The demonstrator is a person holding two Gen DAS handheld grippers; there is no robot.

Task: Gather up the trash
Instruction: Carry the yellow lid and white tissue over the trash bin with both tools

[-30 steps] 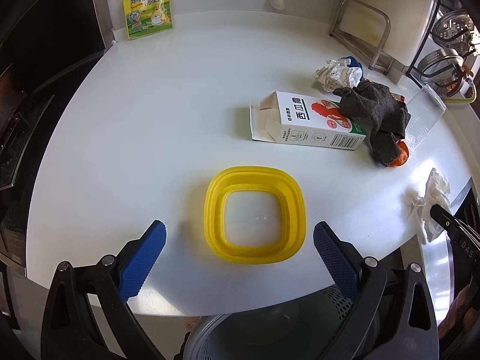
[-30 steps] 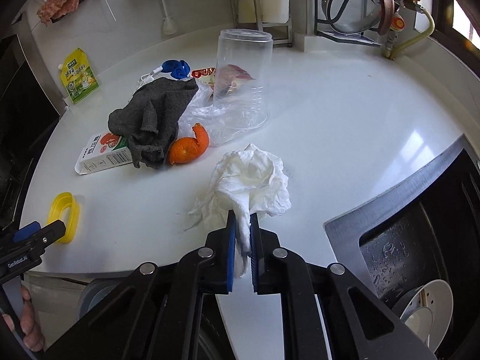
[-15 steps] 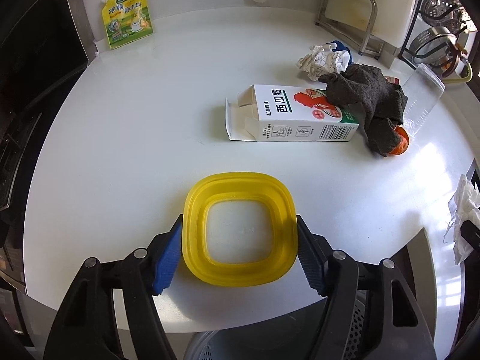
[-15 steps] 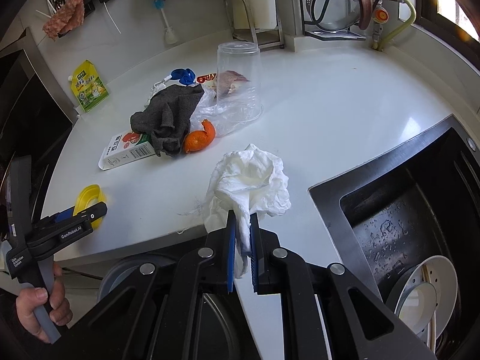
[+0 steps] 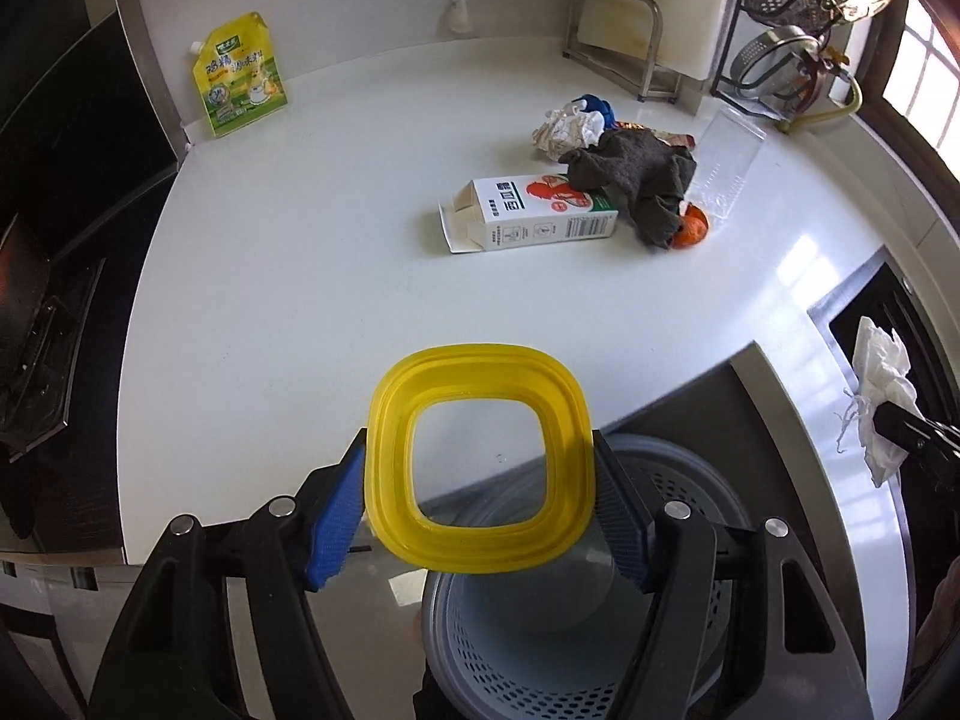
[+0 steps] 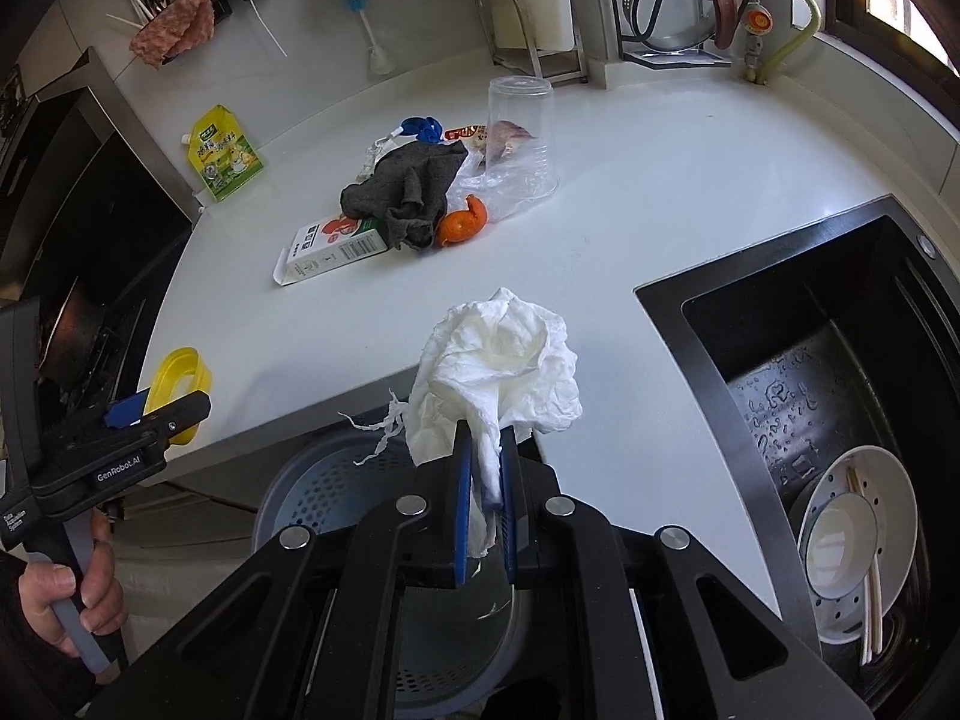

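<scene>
My left gripper is shut on a yellow square plastic ring and holds it lifted over the counter's front edge, above a grey perforated bin. My right gripper is shut on a crumpled white tissue, held above the same bin. The ring also shows in the right wrist view, and the tissue in the left wrist view. On the counter lie a juice carton, a dark grey rag, orange peel and a clear cup.
A yellow-green pouch leans on the back wall. A black sink with a white bowl lies to the right. A dish rack stands at the back right. A stove is at the left.
My left gripper closed on the yellow ring, lifted it and drew it back over the bin. My right gripper lifted the tissue off the counter and pulled it back over the bin.
</scene>
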